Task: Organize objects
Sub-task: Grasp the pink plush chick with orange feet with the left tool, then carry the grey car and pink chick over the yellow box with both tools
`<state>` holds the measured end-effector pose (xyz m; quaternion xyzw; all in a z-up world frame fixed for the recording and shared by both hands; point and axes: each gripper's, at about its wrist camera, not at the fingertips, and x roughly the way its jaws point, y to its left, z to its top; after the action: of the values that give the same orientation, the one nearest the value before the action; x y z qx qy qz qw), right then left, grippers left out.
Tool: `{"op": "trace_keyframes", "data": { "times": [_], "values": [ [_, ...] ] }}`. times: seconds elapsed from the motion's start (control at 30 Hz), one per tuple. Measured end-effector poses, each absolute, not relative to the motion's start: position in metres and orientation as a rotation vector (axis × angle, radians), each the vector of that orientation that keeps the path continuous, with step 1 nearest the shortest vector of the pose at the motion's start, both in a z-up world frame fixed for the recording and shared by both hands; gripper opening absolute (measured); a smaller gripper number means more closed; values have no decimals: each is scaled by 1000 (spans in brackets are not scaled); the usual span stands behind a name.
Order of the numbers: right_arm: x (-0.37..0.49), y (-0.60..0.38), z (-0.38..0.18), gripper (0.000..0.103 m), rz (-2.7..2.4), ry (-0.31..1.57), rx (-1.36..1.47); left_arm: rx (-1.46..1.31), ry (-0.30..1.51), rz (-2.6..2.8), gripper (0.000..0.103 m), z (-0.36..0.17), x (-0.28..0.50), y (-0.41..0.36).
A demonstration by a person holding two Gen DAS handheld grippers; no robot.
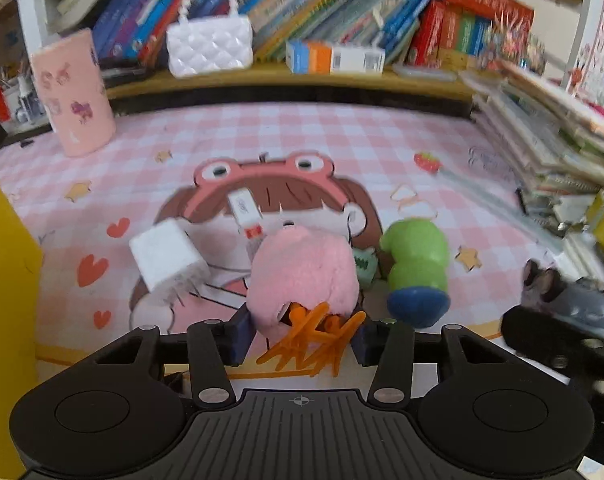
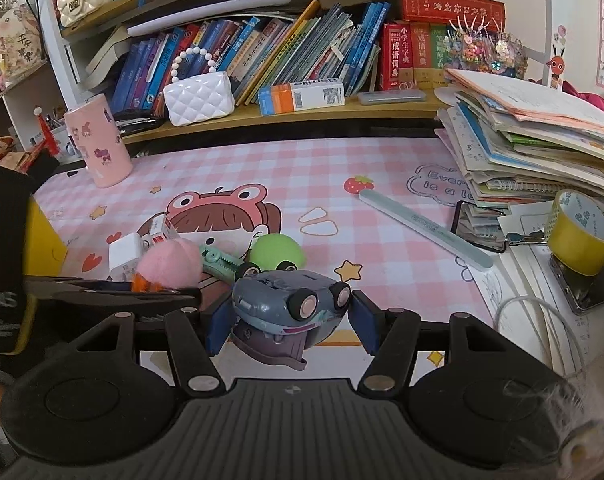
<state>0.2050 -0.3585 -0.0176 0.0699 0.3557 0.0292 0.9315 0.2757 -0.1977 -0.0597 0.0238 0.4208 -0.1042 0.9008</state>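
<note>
My left gripper [image 1: 299, 334] has its blue pads on both sides of a pink plush toy [image 1: 302, 272] with orange feet [image 1: 318, 340], and is shut on it. A white charger [image 1: 167, 262], a white and orange stick [image 1: 245, 214], a mint clip [image 1: 364, 266] and a green toy [image 1: 418, 268] lie around it on the pink checked mat [image 1: 302, 136]. My right gripper [image 2: 287, 322] stands around an upturned grey toy car [image 2: 287, 302]; its right pad shows a gap. The plush [image 2: 169, 266] and green toy [image 2: 275, 254] lie behind.
A yellow box [image 1: 5, 280] stands at the left. A pink cup [image 2: 97, 144] and white purse [image 2: 199, 98] are at the back, by shelves of books. A book stack [image 2: 534, 140], a yellow tape roll [image 2: 582, 234] and a nail file [image 2: 426, 228] sit right.
</note>
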Motion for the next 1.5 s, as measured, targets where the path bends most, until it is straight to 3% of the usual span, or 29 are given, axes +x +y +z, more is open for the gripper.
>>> {"op": "trace_keyframes", "data": {
  "times": [0.37, 1.5],
  "values": [
    [193, -332, -16, 59, 144, 738, 121, -64, 811, -170, 46, -15, 221, -155],
    [70, -180, 17, 59, 182, 697, 41, -152, 662, -111, 46, 20, 79, 0]
  ]
}}
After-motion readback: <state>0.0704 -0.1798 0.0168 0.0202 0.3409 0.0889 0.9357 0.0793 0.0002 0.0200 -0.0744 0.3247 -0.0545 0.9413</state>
